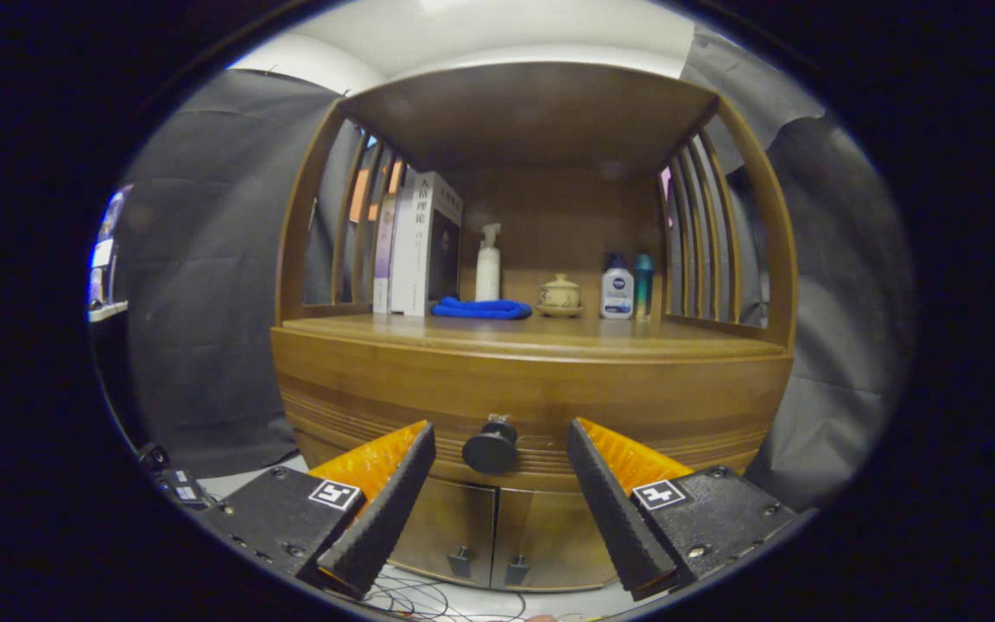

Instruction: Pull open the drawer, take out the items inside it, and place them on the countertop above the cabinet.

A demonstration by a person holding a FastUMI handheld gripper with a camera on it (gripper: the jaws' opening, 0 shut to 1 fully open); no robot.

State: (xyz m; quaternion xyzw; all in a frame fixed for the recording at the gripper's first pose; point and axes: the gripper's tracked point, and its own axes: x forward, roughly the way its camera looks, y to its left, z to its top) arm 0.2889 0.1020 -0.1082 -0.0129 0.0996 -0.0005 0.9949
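Note:
A wooden cabinet stands straight ahead, its drawer front closed under the countertop. A round dark knob sticks out from the drawer's middle. My gripper is open, and the knob sits between the two fingertips without touching either. The drawer's contents are hidden.
On the countertop, at the back, stand books, a white pump bottle, a folded blue cloth, a small lidded pot and two toiletry bottles. Slatted sides wall the shelf. Two small doors sit below the drawer. Cables lie on the floor.

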